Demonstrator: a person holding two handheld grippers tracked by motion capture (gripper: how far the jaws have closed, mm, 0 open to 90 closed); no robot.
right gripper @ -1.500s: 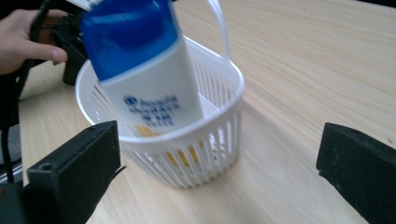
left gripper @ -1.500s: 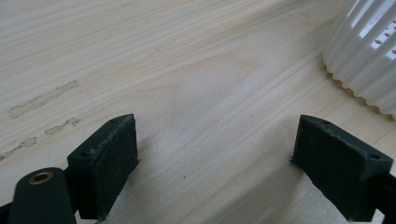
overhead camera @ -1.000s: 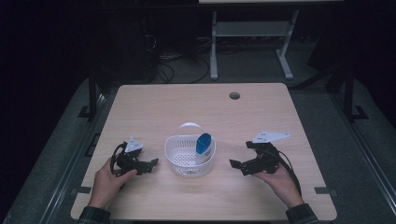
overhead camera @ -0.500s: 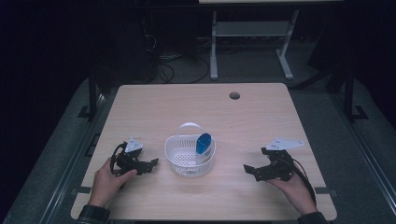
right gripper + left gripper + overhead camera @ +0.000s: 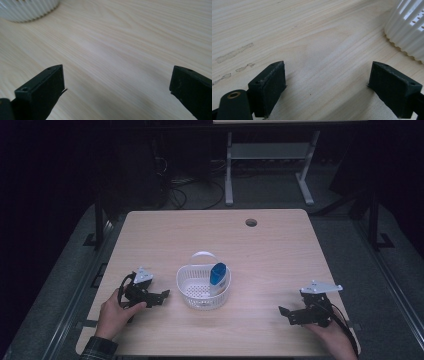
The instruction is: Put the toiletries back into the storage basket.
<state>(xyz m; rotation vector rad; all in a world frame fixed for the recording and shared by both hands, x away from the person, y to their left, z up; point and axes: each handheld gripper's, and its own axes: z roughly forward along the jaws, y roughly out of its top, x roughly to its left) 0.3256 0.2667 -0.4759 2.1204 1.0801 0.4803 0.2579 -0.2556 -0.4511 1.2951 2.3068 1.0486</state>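
- Basket [image 5: 202,287]: white, ribbed, with a perforated floor and a hoop handle raised at its far side; it stands on the worktop [image 5: 280,255] in the near half, slightly left of the centre line
- Bottle [image 5: 218,276]: white body with a blue cap; it sits inside the basket, leaning against the right wall, cap uppermost
- Left gripper [image 5: 161,296]: rests low at the worktop near the front-left corner, just beside the basket's left wall and apart from it; the person's left hand [image 5: 114,316] grips its body from the near side
- Left gripper view: the two black jaws stand spread wide with bare wood between them; nothing is held. The basket's ribbed wall [image 5: 409,30] occupies the upper right corner, clear of both jaws
- Right gripper [image 5: 285,312]: lies near the front-right corner, well apart from the basket, jaws pointing left toward it; the right hand [image 5: 336,340] holds it at the front edge
- Right gripper view: the jaws are spread wide over bare wood grain and hold nothing. The basket's ribbed base [image 5: 27,10] appears at the upper left, far from both jaws
- Worktop: a round cable hole [image 5: 251,222] sits near the far edge, right of centre
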